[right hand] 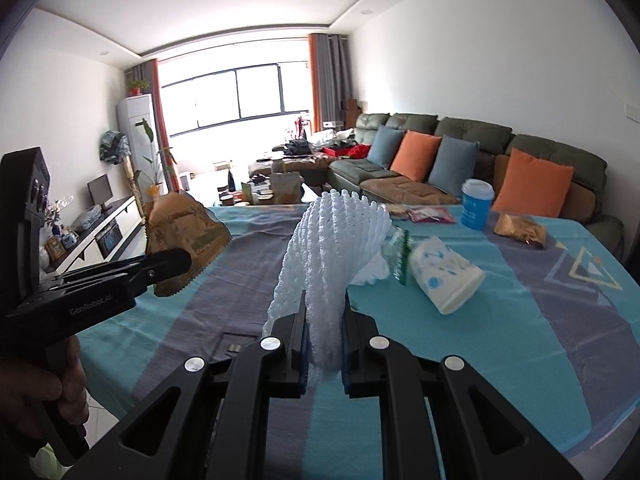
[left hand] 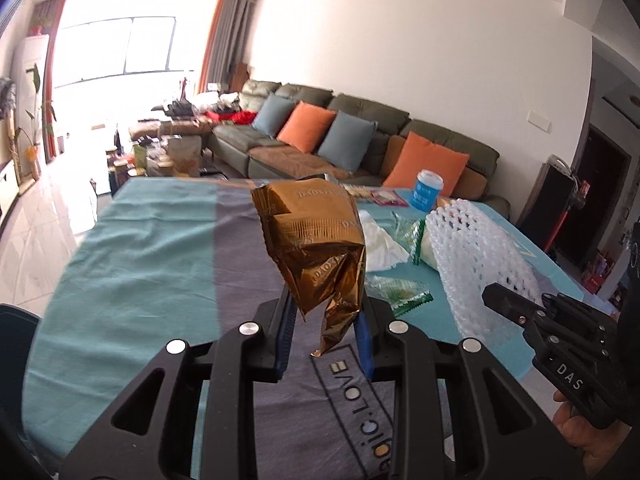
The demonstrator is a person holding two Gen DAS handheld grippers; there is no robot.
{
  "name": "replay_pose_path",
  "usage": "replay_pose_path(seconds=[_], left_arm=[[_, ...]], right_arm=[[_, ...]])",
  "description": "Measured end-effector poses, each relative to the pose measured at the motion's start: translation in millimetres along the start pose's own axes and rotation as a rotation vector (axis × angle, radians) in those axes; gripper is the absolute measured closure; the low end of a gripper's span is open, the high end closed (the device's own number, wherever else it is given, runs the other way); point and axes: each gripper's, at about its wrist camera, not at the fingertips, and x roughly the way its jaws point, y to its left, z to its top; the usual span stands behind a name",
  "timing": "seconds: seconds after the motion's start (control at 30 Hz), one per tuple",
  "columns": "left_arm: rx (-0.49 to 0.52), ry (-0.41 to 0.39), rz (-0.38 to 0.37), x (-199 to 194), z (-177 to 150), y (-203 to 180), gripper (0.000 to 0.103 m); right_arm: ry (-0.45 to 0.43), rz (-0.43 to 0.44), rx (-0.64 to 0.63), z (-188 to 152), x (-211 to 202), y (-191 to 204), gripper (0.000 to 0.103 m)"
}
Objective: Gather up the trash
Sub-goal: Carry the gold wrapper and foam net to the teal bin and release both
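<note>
My left gripper is shut on a crumpled gold foil wrapper, held up above the table. From the right wrist view the same wrapper hangs at the left, pinched in the left gripper. My right gripper is shut on a white foam net sleeve that stands up between its pads. In the left wrist view that foam net shows at the right, above the right gripper's black body. Both pieces are lifted off the cloth.
The table carries a teal and grey cloth. On it lie a tipped white paper cup, a blue cup, another gold wrapper, a red packet and green clear wrappers. A sofa runs behind.
</note>
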Motion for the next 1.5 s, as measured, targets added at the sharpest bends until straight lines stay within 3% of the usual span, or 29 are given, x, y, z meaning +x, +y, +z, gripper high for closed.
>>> replay_pose_path(seconds=[0.43,0.83,1.23,1.5], left_arm=[[-0.103,-0.128,0.204,-90,0,60,0.077],[-0.183,-0.196,0.424,-170,-16,115,0.077],[-0.272,-0.212,0.607,-252,-48,179,0.076],[-0.336,-0.176,0.692,-281,-76,227,0.076]], right_arm=[[-0.069,0.198,-0.143,31,11,82,0.092],[-0.085,0.4,-0.264,46,27,179,0.092],[-0.041,0.558,-0.371,49,51,263,0.092],[0.037,0.635,-0.465,45,83,319,0.092]])
